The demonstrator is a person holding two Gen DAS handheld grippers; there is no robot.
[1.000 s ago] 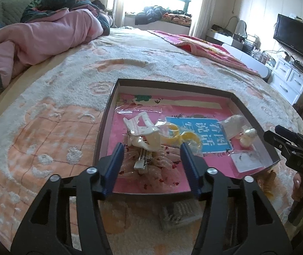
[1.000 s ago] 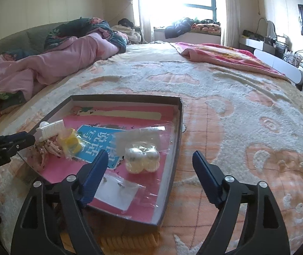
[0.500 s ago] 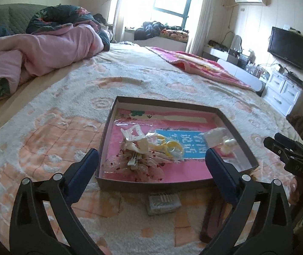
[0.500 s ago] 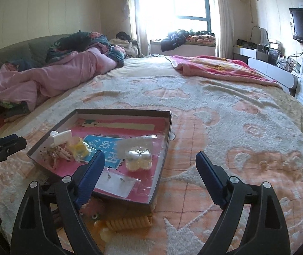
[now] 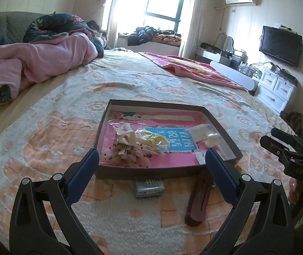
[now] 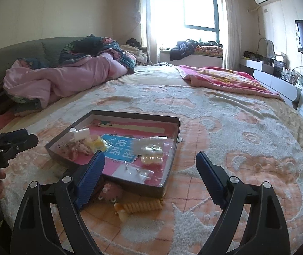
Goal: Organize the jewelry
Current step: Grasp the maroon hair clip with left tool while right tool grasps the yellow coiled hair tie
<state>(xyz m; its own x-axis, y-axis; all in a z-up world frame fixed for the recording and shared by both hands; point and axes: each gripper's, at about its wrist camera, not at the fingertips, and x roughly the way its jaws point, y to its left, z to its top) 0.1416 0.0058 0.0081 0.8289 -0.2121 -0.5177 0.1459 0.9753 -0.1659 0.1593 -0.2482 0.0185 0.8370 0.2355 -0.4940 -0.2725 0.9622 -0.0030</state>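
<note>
Pink lined the box [image 5: 219, 125] in the left wrist view, holding hair clips [image 5: 130, 148] and pearls [image 5: 212, 138]. Just below its near wall lay a clear case [image 5: 150, 186] and a dark red case [image 5: 198, 201], pointing away, between the wide-open left gripper [image 5: 151, 170].

Right wrist view: the right gripper [image 6: 150, 167] was open and empty; an orange comb [image 6: 138, 207] lay crosswise, nearest it.

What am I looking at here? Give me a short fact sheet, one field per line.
Setting: bedspread on a bed
Container: shallow open box with a pink floor
In the box: white and yellow hair clips, pearl-like beads in a bag, small clear packets
Outside, at the near wall: small clear case, dark red case, orange comb-like clip, pink toy-like piece
Left tongs: open, holding nothing
Right tongs: open, holding nothing
</note>
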